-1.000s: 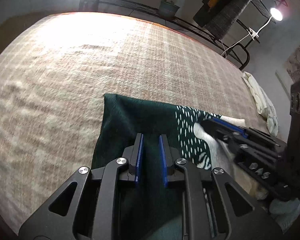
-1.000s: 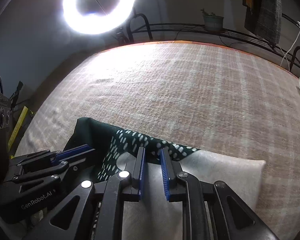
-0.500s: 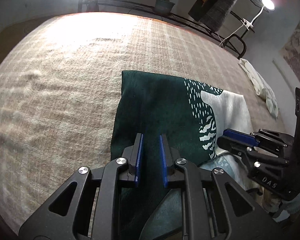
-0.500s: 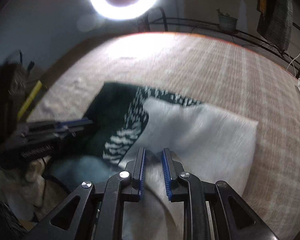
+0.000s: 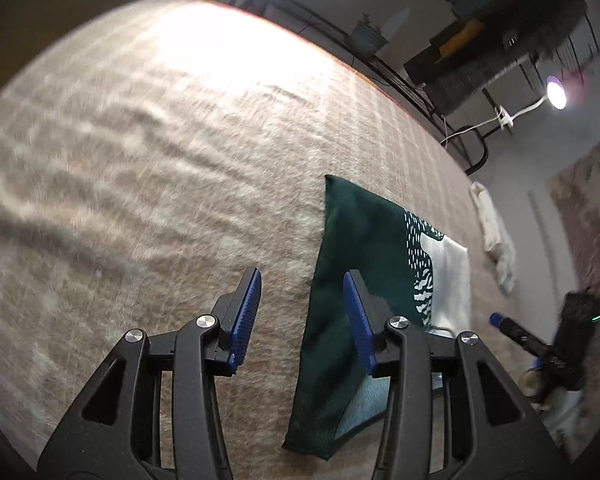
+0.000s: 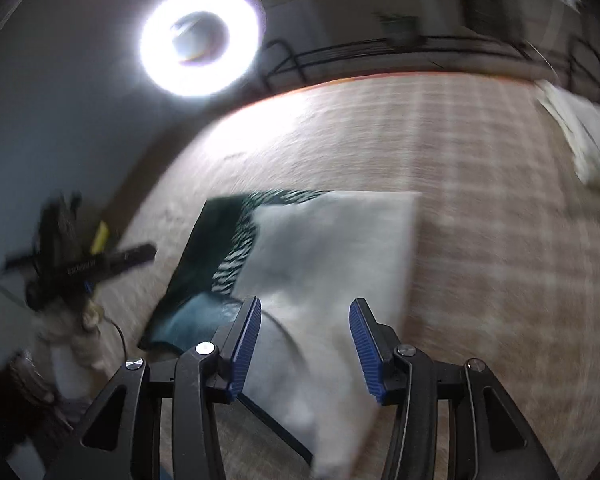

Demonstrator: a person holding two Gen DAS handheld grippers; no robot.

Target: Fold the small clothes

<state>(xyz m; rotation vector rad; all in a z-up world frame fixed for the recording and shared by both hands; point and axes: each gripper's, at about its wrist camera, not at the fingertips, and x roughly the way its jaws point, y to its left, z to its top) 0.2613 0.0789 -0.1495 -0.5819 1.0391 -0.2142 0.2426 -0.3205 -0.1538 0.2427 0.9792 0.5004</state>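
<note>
— Left wrist view first: what have you got?

— I see the plaid blanket filling the left and middle, rumpled into low ridges under the glare. My left gripper hangs over it with the blue pads spread, jaws opening, and nothing pressed between them; the left pad is over bare blanket, the right pad over the dark edge of the garment.

— Where's the garment?

— The folded garment lies flat on the blanket, right of centre: dark green on its left part, a speckled white pattern in the middle, plain white at the right. A lighter teal inner layer shows at its near corner. Farther right a white cloth lies by the blanket's edge, well apart from it.

— And the other side?

— Right wrist view is smeared, so I'm less sure of detail. The ring light glows upper left. The garment has its green part left and white part right. My right gripper is over the white part, jaws opening, gripping nothing. The left gripper shows as a dark blur at far left, off the cloth.
</note>
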